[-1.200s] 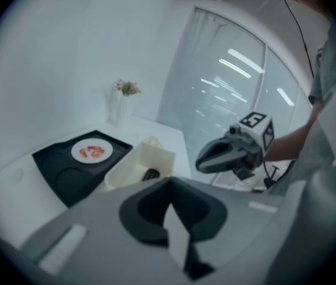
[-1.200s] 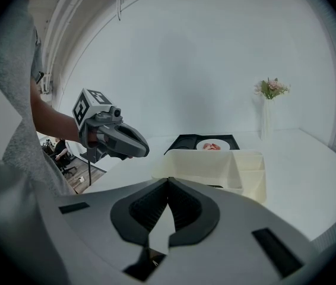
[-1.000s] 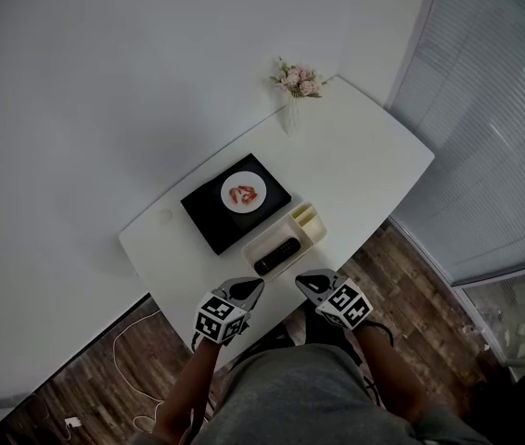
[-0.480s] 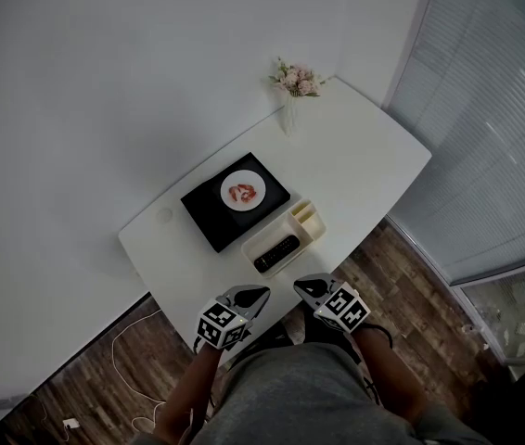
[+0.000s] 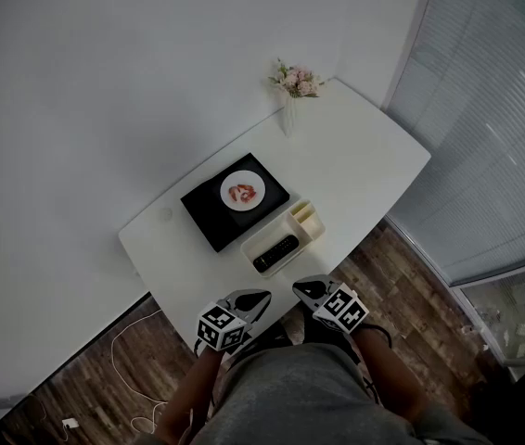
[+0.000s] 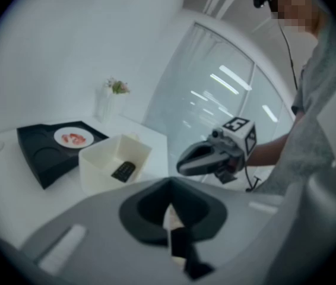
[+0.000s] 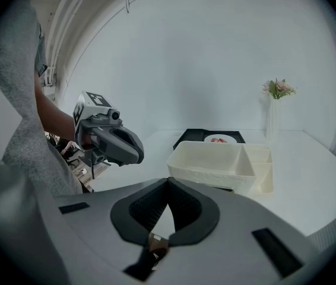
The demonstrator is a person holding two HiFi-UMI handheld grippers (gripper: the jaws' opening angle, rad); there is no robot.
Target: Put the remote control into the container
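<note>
White table (image 5: 355,156) against a bare wall: the remote control (image 5: 275,253) already lies in the container (image 5: 264,228), in its large compartment. So I hold the left gripper (image 5: 261,297) and right gripper (image 5: 298,286) closed and empty, off the near edge. The right gripper view hides the remote behind the container wall; it probably lies flat.

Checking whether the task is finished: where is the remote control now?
In the head view, the remote control lies inside the large compartment of the cream container, beside the black tray.
</note>
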